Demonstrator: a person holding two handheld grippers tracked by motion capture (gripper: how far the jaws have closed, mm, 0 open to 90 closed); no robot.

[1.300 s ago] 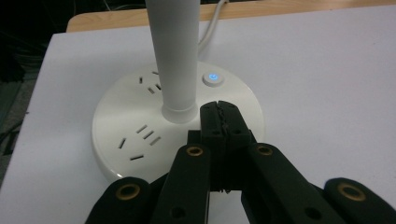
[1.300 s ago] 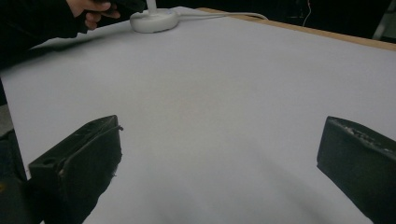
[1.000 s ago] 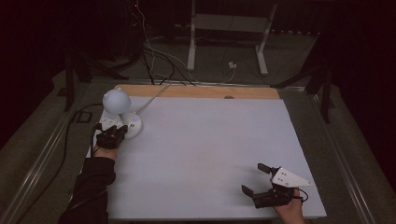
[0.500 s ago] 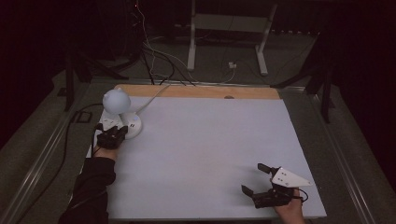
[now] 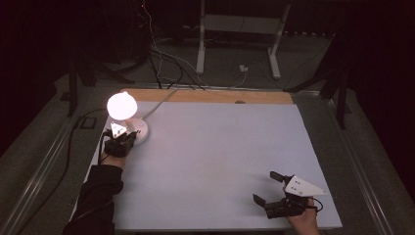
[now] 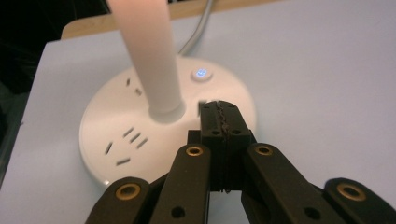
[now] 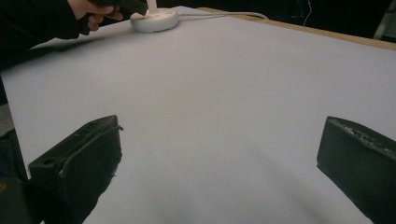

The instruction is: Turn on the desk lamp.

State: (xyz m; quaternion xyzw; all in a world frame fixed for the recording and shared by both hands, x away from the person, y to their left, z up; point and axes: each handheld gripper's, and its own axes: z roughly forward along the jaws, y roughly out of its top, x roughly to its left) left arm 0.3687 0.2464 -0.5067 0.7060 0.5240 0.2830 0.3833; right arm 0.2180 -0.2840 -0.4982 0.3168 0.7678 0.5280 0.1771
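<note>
High view first: the white surface (image 5: 215, 161) carries a lit lamp (image 5: 128, 122) at its far left corner, its cord trailing off the far edge; the left gripper (image 5: 128, 140) sits right against the lamp's round base, while the right gripper (image 5: 268, 189) rests well apart by the near right corner, so the left hand is plainly the nearer one; the lamp's stem (image 6: 150, 56) stands upright, just left of and beyond the left jaws; those jaws are pressed fully together on nothing, their tips over the base (image 6: 121, 135); the glowing button (image 6: 201, 73) lies just ahead of the tips, slightly left, so a short forward press looks likely; the right jaws gape wide, empty.
</note>
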